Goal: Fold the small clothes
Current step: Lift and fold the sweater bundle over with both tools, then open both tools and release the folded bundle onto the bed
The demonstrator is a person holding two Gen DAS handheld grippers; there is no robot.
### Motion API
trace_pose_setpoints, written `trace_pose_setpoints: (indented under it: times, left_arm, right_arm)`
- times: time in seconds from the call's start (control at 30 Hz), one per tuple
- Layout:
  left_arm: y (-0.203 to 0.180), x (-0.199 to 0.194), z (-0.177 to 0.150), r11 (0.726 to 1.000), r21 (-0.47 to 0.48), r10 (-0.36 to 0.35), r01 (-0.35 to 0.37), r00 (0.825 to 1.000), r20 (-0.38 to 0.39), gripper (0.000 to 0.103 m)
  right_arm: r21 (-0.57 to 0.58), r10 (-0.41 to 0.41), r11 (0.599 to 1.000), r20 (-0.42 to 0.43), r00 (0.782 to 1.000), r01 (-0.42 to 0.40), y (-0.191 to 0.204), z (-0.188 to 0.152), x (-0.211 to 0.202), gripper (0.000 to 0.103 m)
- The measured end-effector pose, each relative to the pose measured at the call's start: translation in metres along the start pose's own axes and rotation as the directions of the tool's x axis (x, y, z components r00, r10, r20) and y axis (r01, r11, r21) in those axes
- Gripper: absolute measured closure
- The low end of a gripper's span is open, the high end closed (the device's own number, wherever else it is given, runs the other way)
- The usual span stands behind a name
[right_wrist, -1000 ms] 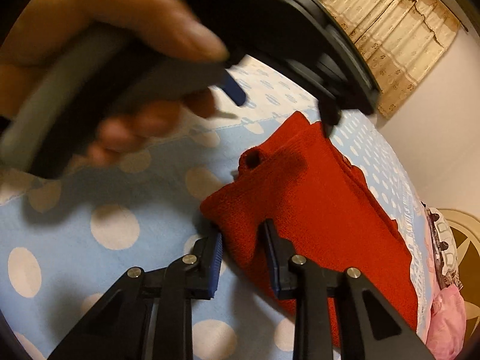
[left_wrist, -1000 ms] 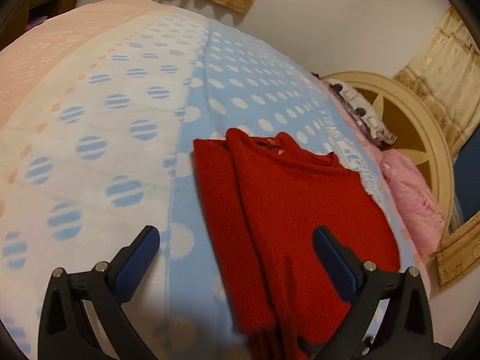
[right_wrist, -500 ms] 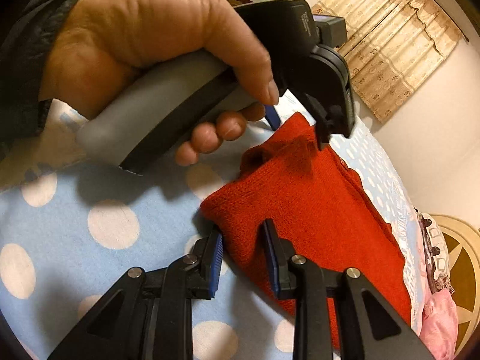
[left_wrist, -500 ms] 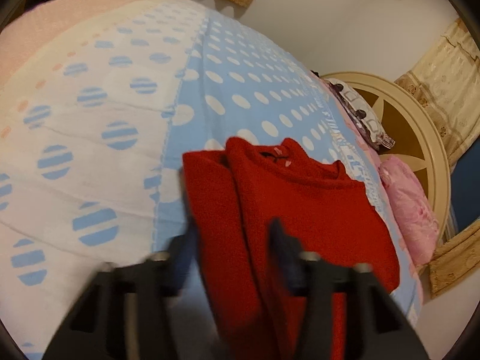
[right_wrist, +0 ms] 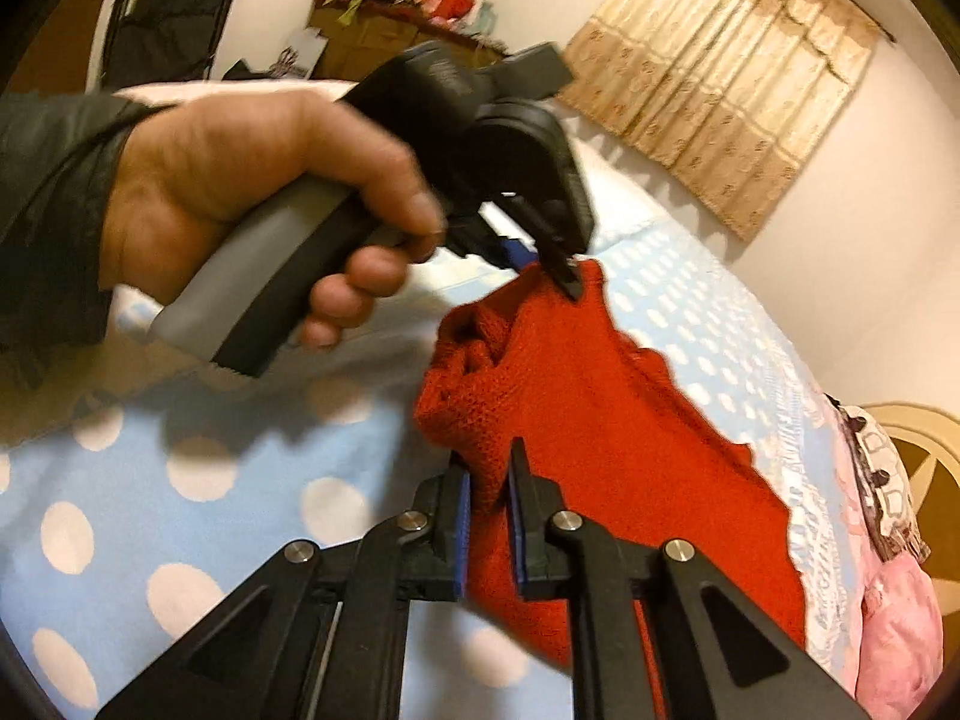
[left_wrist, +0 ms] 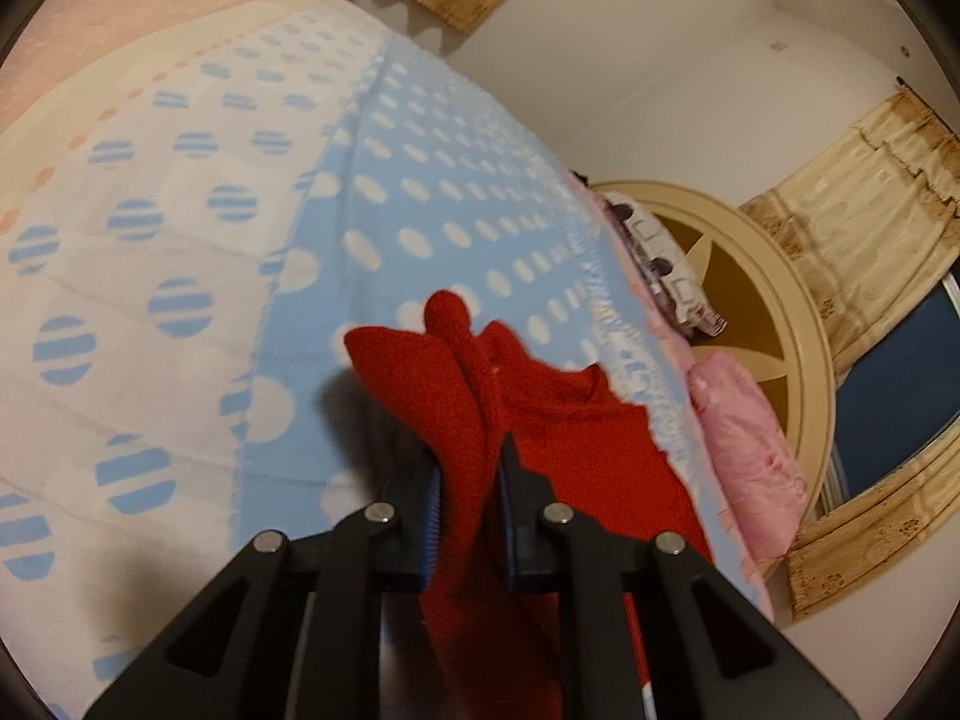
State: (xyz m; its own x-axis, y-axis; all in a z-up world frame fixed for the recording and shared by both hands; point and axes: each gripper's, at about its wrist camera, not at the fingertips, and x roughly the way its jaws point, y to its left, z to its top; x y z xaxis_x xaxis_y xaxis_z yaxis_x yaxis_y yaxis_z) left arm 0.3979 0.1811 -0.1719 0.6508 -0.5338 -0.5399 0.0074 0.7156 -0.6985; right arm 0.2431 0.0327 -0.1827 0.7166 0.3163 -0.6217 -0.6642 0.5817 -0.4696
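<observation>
The left gripper (left_wrist: pixel 468 483) is standing nearly closed, its two blue-padded fingers (left_wrist: pixel 429 504) pinching a bunched ridge of the red knit sweater (left_wrist: pixel 576 420) between them. From this grip point the fabric is running up toward 12 o'clock, where a rounded fold is rising off the blue polka-dot blanket (left_wrist: pixel 432 192).

The right gripper (right_wrist: pixel 487 480) is likewise narrowed to a small gap and is clamping a lower corner of the red knit sweater (right_wrist: pixel 600 408); cloth is filling the space between its pads. In the right wrist view, the left gripper (right_wrist: pixel 561 267) is appearing at 12 o'clock, carried by the left hand (right_wrist: pixel 258 180), and its finger tips are biting the garment's far corner.

The sweater is lying partly on the blanket and partly raised at both held corners, and is spreading toward 4 o'clock in the right wrist view. A pink pillow (left_wrist: pixel 750 438) is lying at 3 o'clock in the left wrist view, against the round cream headboard (left_wrist: pixel 798 324).
</observation>
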Motion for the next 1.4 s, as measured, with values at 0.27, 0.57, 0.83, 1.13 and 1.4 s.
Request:
trace_pose_setpoints:
  times: [0.27, 0.57, 0.83, 1.13, 1.4]
  left_arm:
    - [-0.038, 0.009, 0.010, 0.998, 0.028, -0.062, 0.061, 0.998, 0.027, 0.088]
    - [-0.080, 0.026, 0.012, 0.992, 0.077, -0.103, 0.102, 0.995, 0.016, 0.088]
    - [-0.125, 0.056, 0.013, 0.980, 0.138, -0.143, 0.145, 0.989, -0.024, 0.088]
    - [-0.173, 0.119, -0.005, 0.966, 0.200, -0.145, 0.167, 0.982, -0.120, 0.088]
    - [-0.205, 0.162, -0.032, 0.949, 0.275, -0.101, 0.156, 0.974, -0.203, 0.088]
  right_arm:
    - [0.102, -0.043, 0.994, 0.026, 0.999, 0.040, -0.035, -0.017, -0.021, 0.094]
    - [0.164, -0.083, 0.983, 0.027, 0.996, 0.078, -0.064, -0.032, -0.033, 0.094]
    - [0.254, -0.119, 0.961, 0.016, 0.993, 0.111, -0.095, -0.054, -0.046, 0.095]
    - [0.377, -0.139, 0.914, -0.060, 0.988, 0.151, -0.135, -0.095, -0.054, 0.095]
    - [0.472, -0.112, 0.867, -0.124, 0.986, 0.158, -0.157, -0.134, -0.054, 0.095]
